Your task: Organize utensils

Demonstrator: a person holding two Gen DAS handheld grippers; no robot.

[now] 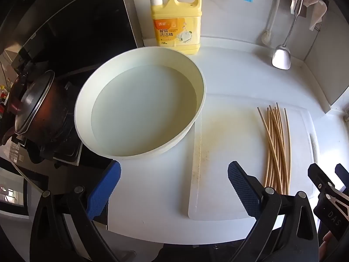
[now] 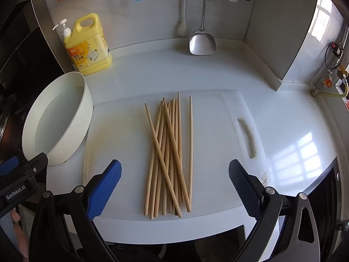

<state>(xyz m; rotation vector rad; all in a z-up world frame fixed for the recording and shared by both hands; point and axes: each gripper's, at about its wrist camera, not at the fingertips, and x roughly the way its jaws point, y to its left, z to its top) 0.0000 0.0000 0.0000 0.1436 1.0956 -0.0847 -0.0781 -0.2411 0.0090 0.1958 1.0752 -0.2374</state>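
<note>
1. Nearest to the cameras, the right gripper (image 2: 174, 190) has its blue fingers (image 2: 104, 187) spread to the widest and holds nothing; the left gripper (image 1: 174, 190) is equally wide open and empty, hanging over bare counter (image 1: 152, 196) beside the cutting board (image 1: 229, 152).
2. Just beyond the right fingers lie the chopsticks (image 2: 170, 157), a loose pile on the cutting board, most running away from the camera, a few crossing on top, one lying slightly apart on the right side.
3. They look light, stiff and thin, probably bamboo; smooth round sticks may roll or slide out of a grip; a hold across the middle of the bundle seems safest, because the near ends are uneven.
4. The near edge of the board is close to the edge of the counter, so a pushed stick could fall off there; to the right the board is free up to its handle slot (image 2: 247, 137).
5. To the left, the white basin (image 2: 65, 118) with water touches the board; this limits room on that side.
6. Farther back stand the yellow detergent bottle (image 2: 89, 45) and a hanging metal spatula (image 2: 202, 43); the counter between them is open.
</note>
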